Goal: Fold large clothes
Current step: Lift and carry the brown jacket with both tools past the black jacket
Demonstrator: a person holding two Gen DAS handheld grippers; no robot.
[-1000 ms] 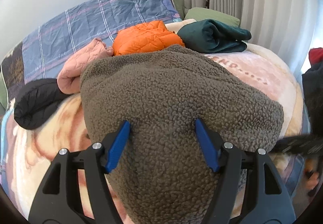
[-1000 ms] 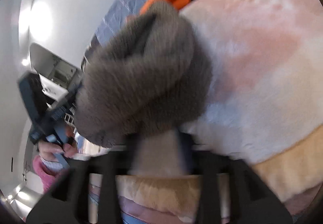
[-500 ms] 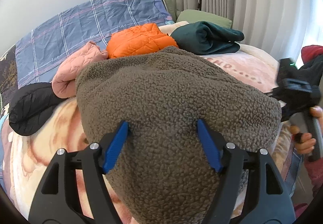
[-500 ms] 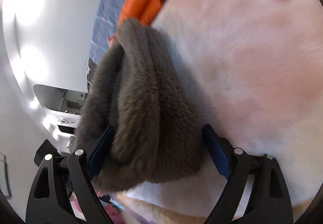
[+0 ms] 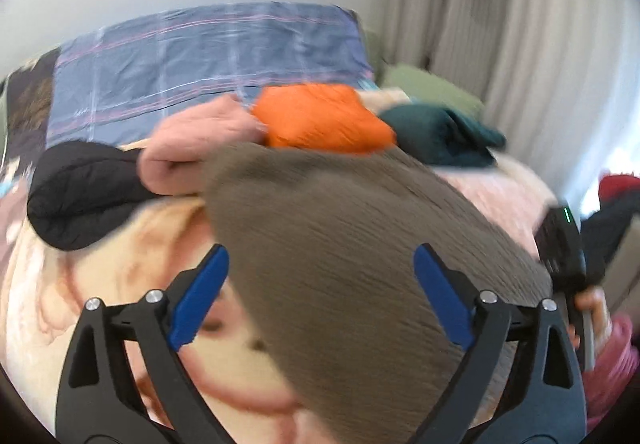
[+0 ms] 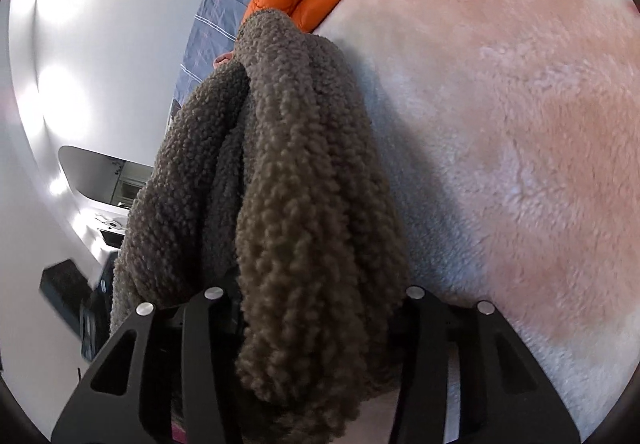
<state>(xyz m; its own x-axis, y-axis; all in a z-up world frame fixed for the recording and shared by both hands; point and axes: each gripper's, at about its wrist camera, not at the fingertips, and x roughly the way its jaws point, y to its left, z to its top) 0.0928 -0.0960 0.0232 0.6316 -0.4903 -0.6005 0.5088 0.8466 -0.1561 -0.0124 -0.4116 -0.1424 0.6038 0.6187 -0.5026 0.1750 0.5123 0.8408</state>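
so i'm mid-fold on the brown fleece (image 5: pixel 360 256), which is bunched up on the bed (image 5: pixel 100 296) in front of the orange jacket (image 5: pixel 320 120) and the other folded stuff. my left gripper (image 5: pixel 320 292) has its fingers spread wide, fleece lying between them but not pinched. on the right gripper (image 6: pixel 316 308) the fleece covers the fingertips, so i honestly can't tell if it's clamped on the edge or just tucked under it. my guess is this is the lift-and-fold-over step. next move needs the left to actually close on a hem so both corners travel together.
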